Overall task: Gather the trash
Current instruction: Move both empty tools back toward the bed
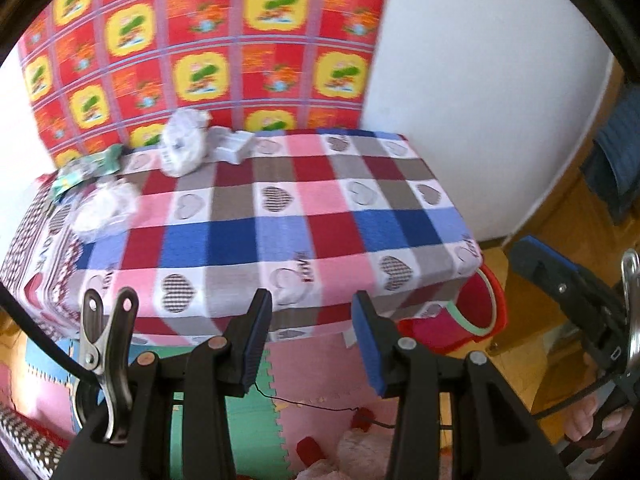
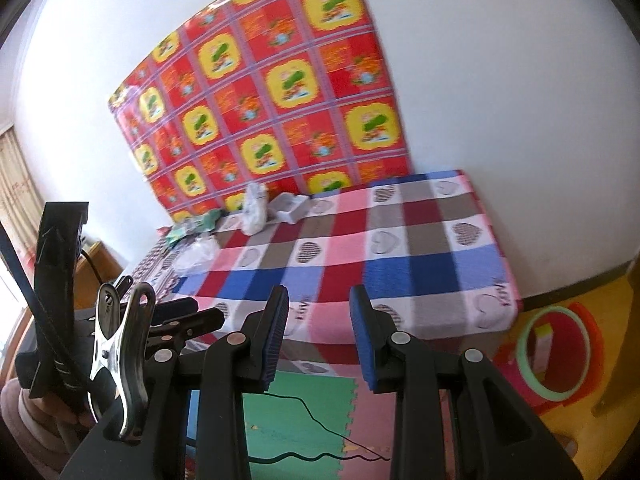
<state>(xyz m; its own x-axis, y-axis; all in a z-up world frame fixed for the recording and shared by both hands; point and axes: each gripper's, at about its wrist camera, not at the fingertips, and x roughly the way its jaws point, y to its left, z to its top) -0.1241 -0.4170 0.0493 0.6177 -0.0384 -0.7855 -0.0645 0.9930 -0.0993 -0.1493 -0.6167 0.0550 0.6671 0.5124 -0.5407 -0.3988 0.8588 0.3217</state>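
Observation:
Trash lies at the far left of the checked tablecloth (image 1: 304, 208): a crumpled white bag (image 1: 184, 148), a small white box (image 1: 234, 146), a green wrapper (image 1: 86, 170) and a clear plastic bag (image 1: 106, 208). My left gripper (image 1: 312, 340) hangs open before the table's near edge, nothing between its blue pads. In the right wrist view the same white bag (image 2: 256, 208), box (image 2: 292, 204), wrapper (image 2: 200, 222) and clear bag (image 2: 196, 256) show far off. My right gripper (image 2: 320, 336) is open and holds nothing, well short of them.
A red bin (image 2: 556, 344) with a green rim stands on the floor at the table's right corner, a small carton (image 2: 542, 346) inside it; it also shows as the bin (image 1: 478, 308). Foam mats (image 2: 296, 420) with a black cable cover the floor. A patterned red sheet (image 2: 260, 92) hangs behind.

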